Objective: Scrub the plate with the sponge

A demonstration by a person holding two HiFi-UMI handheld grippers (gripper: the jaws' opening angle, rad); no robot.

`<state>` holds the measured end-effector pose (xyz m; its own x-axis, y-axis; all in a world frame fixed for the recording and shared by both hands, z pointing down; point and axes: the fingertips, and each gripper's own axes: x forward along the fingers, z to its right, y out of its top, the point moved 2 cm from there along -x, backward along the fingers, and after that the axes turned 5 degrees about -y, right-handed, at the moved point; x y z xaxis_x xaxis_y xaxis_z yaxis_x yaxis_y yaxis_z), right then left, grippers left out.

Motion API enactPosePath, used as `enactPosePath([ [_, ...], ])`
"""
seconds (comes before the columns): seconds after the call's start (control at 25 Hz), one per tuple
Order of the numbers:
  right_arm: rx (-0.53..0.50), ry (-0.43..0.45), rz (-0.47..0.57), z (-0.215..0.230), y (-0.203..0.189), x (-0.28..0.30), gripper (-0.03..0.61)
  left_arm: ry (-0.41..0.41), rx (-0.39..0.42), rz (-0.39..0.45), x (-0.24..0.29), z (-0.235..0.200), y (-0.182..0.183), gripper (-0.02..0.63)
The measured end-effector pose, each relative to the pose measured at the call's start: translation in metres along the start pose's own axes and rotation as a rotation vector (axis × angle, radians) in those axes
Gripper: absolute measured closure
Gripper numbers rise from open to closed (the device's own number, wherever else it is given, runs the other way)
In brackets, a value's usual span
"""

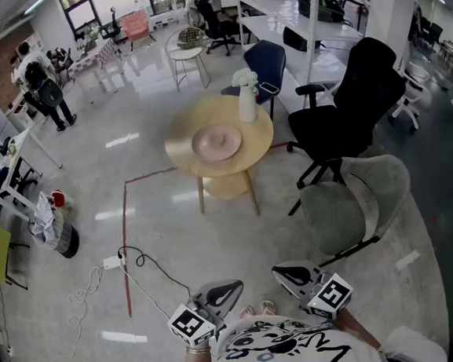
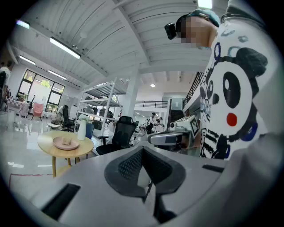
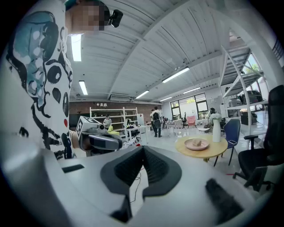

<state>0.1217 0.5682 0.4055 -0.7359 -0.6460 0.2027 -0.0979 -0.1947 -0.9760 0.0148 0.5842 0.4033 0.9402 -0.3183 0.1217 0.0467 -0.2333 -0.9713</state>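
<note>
Head view: I see the round table [image 1: 179, 146] well ahead, bearing the plate [image 1: 216, 143] and sponge [image 3: 197, 142]. Left gripper [image 1: 229, 288] and right gripper [image 1: 283, 273] are clenched, empty, and about equally far from them.

white shirt [image 1: 305, 356] with black-teal panda print; beside the shirt, grey left gripper [image 1: 234, 286] and right gripper [image 1: 280, 272], each with black-white marker cube.

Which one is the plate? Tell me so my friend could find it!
Find the round wooden table in the middle of the floor. On it, beside a tall white vase, lies the plate. It is the flat, pink, round one.
</note>
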Motion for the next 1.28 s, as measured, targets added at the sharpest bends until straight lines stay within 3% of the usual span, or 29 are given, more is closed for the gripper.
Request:
enactPosePath([
  [0.32,0.052,-0.006,-0.027,-0.02,0.002,0.008,0.552,-0.008,-0.013,0.029,-0.017,-0.004,0.006,0.598],
  [0.48,0.167,0.022,-0.04,-0.023,-0.008,0.02,0.551,-0.027,-0.026,0.005,-0.022,-0.007,-0.003,0.598],
  [0.64,0.22,-0.033,-0.031,-0.025,-0.019,0.028,0.551,-0.052,-0.035,-0.018,-0.031,-0.009,-0.019,0.598],
  [0.76,0.232,-0.065,-0.051,-0.022,-0.022,0.038,0.55,-0.018,-0.066,0.003,-0.035,-0.025,-0.014,0.598],
  [0.88,0.242,-0.088,-0.053,-0.01,-0.021,0.047,0.549,-0.016,-0.099,0.014,-0.035,-0.039,-0.013,0.598],
  [1.04,0.284,-0.098,-0.034,0.016,-0.022,0.07,0.549,-0.01,-0.091,-0.034,-0.033,-0.064,-0.019,0.598],
  [1.28,0.229,-0.07,0.015,0.074,0.009,0.118,0.549,0.029,-0.094,-0.015,-0.009,-0.125,-0.003,0.598],
])
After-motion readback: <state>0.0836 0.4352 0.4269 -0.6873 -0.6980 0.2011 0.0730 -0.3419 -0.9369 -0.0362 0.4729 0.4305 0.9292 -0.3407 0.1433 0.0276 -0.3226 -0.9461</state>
